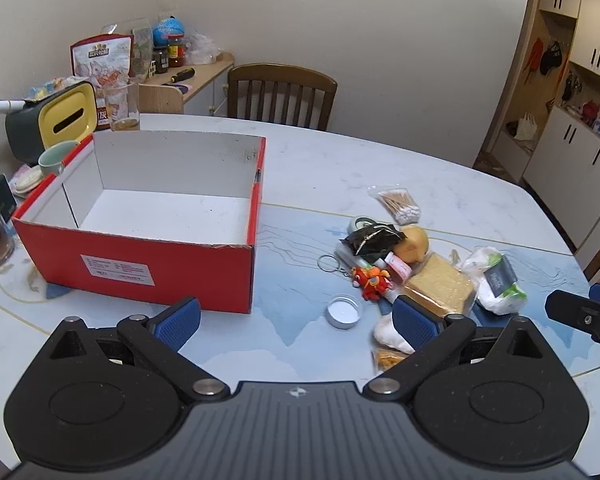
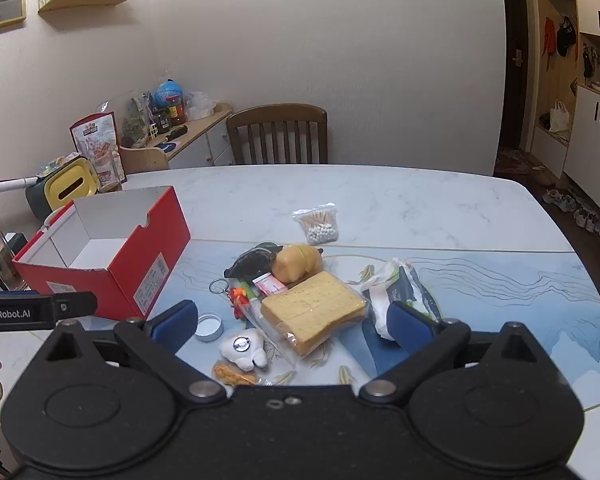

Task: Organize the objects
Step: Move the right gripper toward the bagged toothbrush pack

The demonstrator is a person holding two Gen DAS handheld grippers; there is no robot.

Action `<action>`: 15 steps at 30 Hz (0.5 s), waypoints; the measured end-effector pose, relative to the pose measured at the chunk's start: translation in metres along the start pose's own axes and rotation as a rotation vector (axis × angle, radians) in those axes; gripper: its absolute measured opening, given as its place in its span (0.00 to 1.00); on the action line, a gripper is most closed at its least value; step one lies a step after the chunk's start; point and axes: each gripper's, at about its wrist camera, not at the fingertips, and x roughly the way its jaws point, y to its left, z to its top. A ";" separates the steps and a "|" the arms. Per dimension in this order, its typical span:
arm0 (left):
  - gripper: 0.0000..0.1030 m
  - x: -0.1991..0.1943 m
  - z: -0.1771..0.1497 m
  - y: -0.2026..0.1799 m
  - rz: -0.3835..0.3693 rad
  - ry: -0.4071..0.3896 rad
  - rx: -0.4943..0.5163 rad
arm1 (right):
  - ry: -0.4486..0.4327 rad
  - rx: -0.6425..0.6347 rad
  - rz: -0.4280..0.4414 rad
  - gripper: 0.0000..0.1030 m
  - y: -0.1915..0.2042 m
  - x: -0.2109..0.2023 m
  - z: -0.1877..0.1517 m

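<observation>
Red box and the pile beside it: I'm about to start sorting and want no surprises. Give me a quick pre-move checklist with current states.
1. Red box open, nothing seen inside: ok.
2. Left gripper open, nothing between its pads: ok.
3. Right gripper open, nothing between its pads: ok.
4. Bagged bread on top, reachable: ok.
5. Keychain toy free of neighbours: cannot tell.
6. Cotton swab bag apart from the pile: ok.
</observation>
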 end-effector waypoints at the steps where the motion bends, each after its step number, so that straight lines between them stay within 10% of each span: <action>1: 1.00 0.000 0.001 0.000 0.000 -0.002 0.000 | 0.001 -0.004 -0.004 0.98 0.001 0.000 0.000; 15: 1.00 0.005 0.004 -0.009 -0.028 0.001 0.037 | 0.024 -0.031 -0.014 0.97 0.006 0.007 0.002</action>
